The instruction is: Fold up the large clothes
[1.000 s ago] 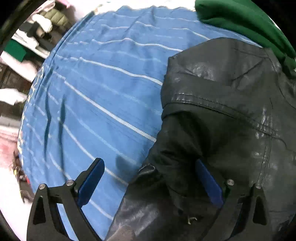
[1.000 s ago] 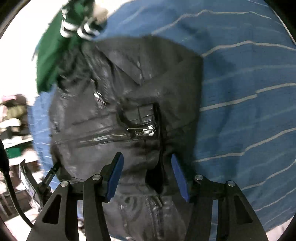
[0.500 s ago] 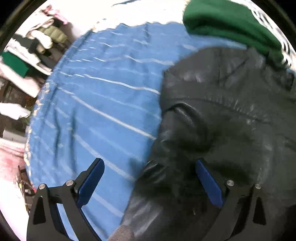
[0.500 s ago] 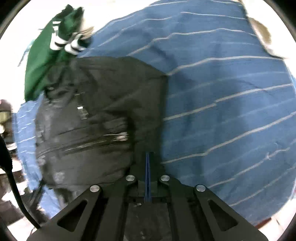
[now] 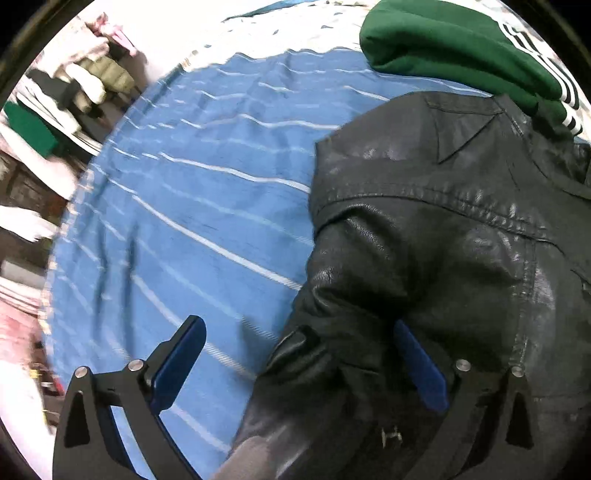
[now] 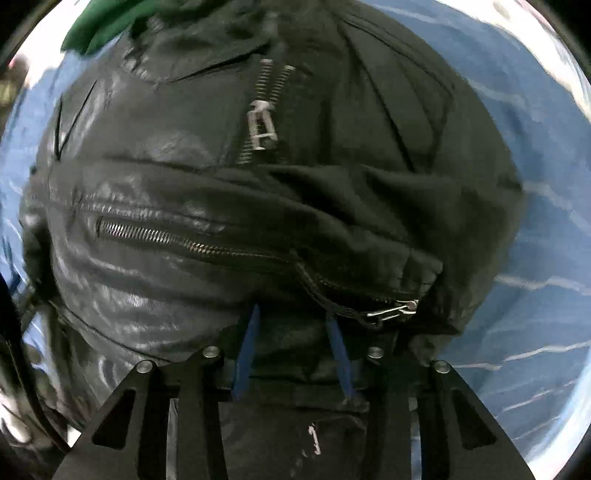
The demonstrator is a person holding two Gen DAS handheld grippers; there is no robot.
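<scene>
A black leather jacket [image 5: 443, 240] lies on a blue striped sheet [image 5: 203, 203]. My left gripper [image 5: 298, 325] is open wide over the jacket's sleeve edge: its right pad rests against the leather and its left pad hangs over the sheet. In the right wrist view the jacket [image 6: 184, 184] fills the frame, zippers showing, with a flap folded across its front. My right gripper [image 6: 292, 315] points straight down. Its jaws are opening, and a bunch of black jacket fabric still sits between the pads.
A green garment with white stripes [image 5: 443, 44] lies beyond the jacket's collar, also visible as the green garment [image 6: 99, 26] in the right wrist view. The sheet [image 6: 535, 258] shows right of the jacket. Piled clothes [image 5: 74, 85] stand past the sheet's left edge.
My right gripper shut on the jacket's right edge, carried it leftward over the jacket front, and its pads now stand apart again. The left gripper has hardly moved.
</scene>
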